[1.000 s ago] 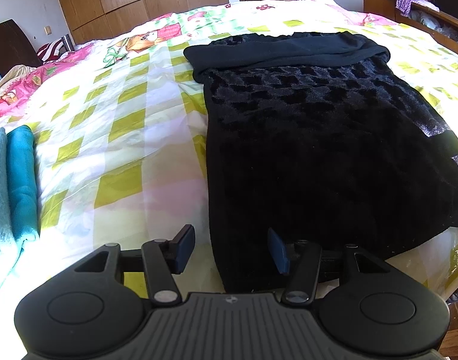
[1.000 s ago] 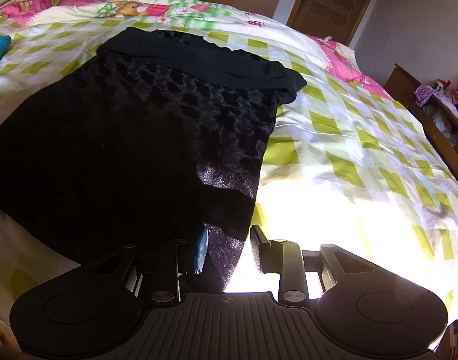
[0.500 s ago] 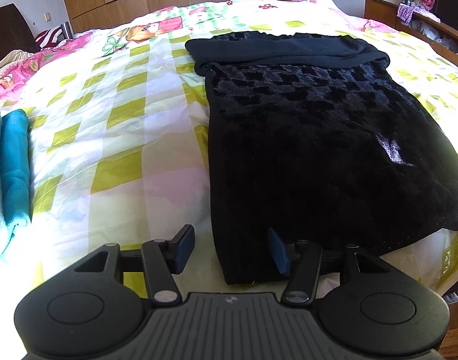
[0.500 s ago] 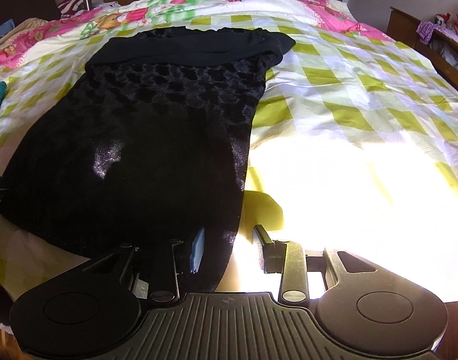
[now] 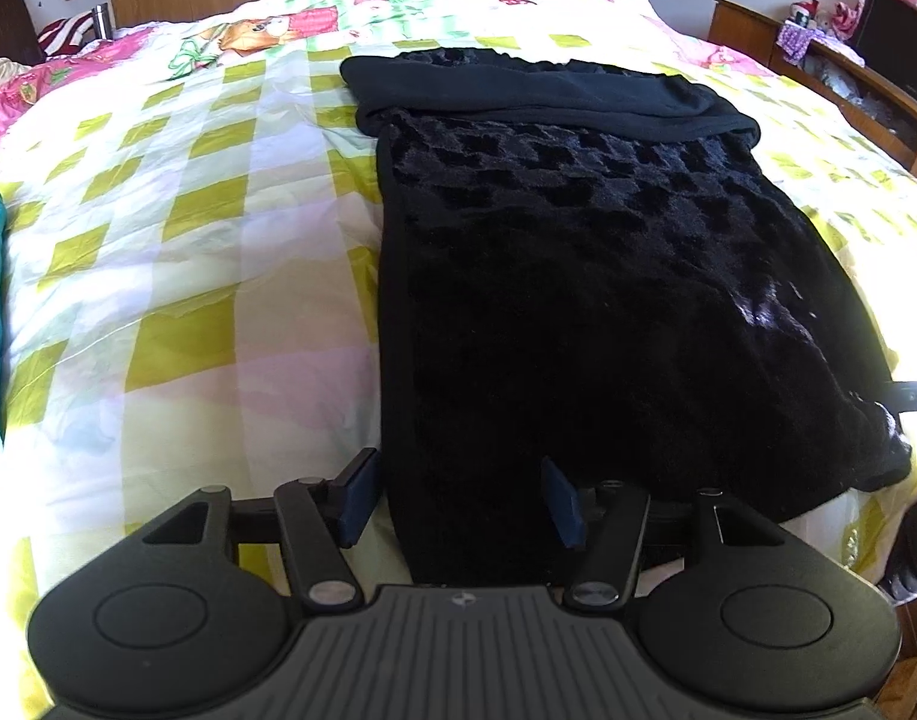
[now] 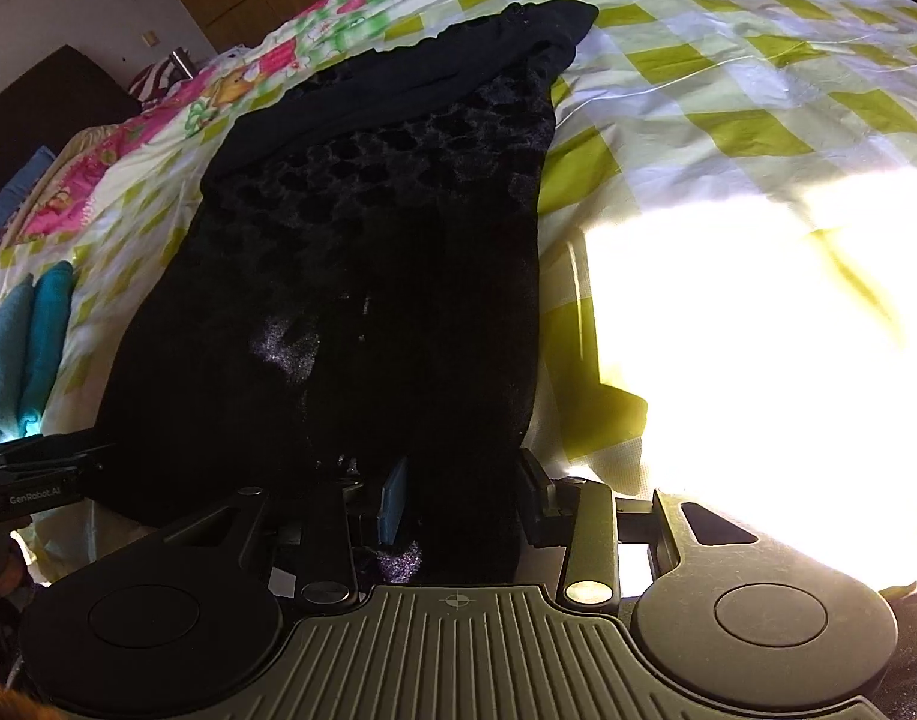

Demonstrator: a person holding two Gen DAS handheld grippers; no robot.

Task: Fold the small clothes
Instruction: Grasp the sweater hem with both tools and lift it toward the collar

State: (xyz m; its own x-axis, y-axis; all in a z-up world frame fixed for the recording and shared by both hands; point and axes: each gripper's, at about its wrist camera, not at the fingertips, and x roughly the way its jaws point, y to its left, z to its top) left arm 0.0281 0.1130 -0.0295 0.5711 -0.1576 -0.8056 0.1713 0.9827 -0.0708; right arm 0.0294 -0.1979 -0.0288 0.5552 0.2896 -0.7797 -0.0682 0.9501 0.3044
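Left tool (image 5: pixel 458 501) apart | right tool (image 6: pixel 461 501) apart | black garment (image 5: pixel 608 276) lengthwise, waistband far

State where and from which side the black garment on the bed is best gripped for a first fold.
Grip the black garment at its two near hem corners, coming from the bed's near edge. It lies flat lengthwise, and that hem overhangs, already between the open left gripper and right gripper.
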